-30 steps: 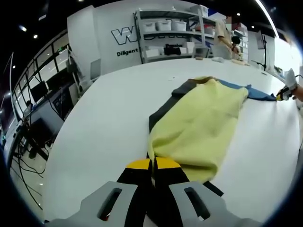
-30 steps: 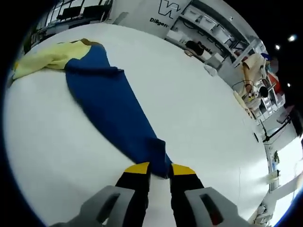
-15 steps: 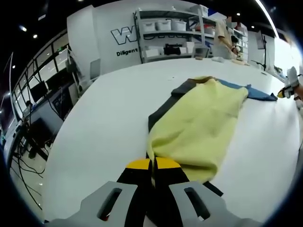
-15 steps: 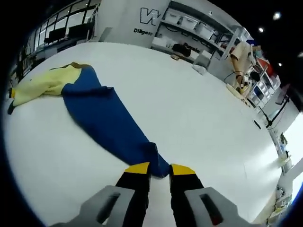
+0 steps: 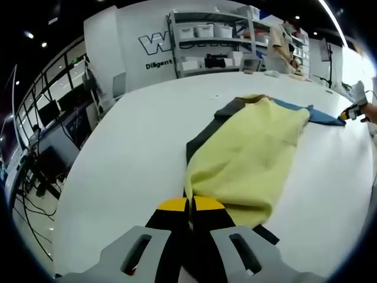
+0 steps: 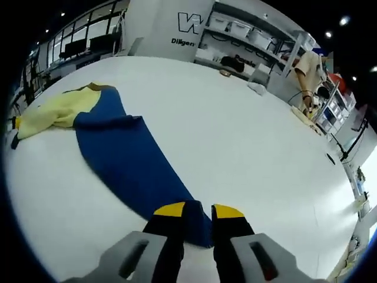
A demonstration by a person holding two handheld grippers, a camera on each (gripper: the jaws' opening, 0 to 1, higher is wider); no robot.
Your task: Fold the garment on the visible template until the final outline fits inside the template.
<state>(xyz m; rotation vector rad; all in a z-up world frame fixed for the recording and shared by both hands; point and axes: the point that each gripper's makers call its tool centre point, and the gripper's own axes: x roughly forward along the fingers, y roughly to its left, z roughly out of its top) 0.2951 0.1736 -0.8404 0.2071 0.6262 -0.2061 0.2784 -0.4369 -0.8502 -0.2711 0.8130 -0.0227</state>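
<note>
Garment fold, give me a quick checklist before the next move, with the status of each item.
1. Left gripper shut on the garment at its yellow end: ok.
2. Right gripper on the blue end: cloth lies between the fingers, full clamp cannot tell.
3. Garment lies flat and stretched out on the table: ok.
4. Template outline visible on the table: cannot tell.
5. Table around the garment free of clutter: ok.

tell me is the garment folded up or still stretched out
Stretched out: the garment lies long and flat on the white table, each tool gripping one end.
</note>
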